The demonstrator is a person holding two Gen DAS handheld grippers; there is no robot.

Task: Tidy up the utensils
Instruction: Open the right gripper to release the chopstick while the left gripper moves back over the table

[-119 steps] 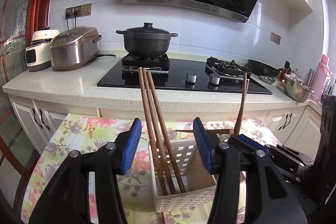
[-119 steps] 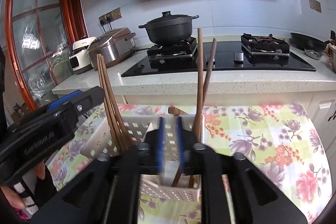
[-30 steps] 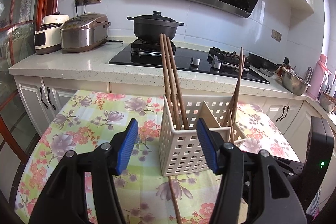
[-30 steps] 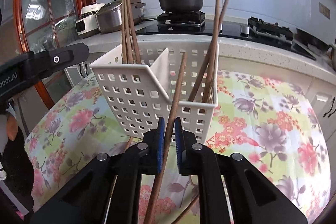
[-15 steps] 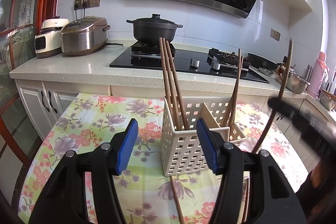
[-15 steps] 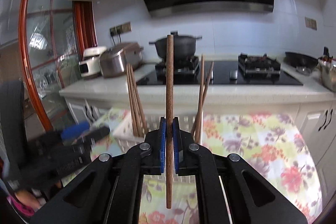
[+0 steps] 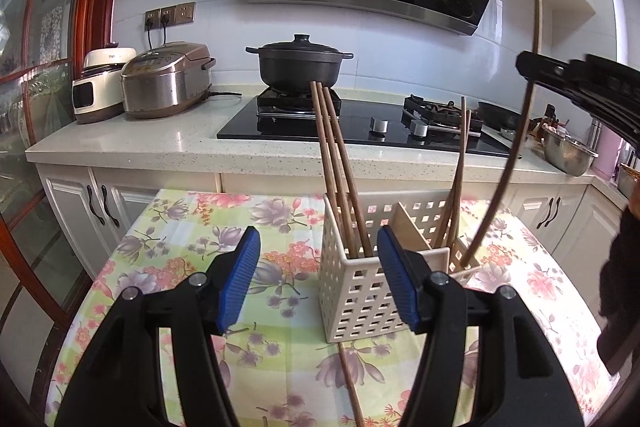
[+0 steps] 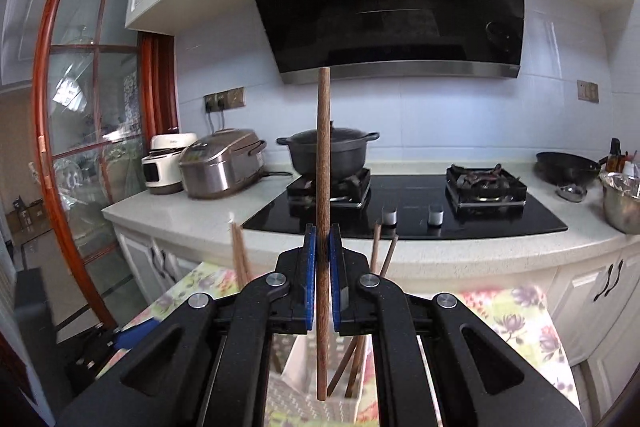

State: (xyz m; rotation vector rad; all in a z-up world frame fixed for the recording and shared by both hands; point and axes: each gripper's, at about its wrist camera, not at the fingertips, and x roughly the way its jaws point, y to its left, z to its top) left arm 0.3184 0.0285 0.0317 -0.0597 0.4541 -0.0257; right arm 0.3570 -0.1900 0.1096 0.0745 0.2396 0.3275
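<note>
Right gripper clamped on upright wooden chopstick above white basket. Left gripper half open, jaws just widened, empty. Floral tablecloth, kitchen counter, black stovetop behind.

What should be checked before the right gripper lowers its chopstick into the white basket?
1. Right gripper shut on the held chopstick: ok.
2. Held chopstick upright: ok.
3. Its tip over the right compartment of the white basket: cannot tell.
4. Left gripper open, holding nothing: ok.
5. Basket upright on the floral tablecloth: ok.
6. Loose chopstick on the cloth not collected: not ok.
</note>
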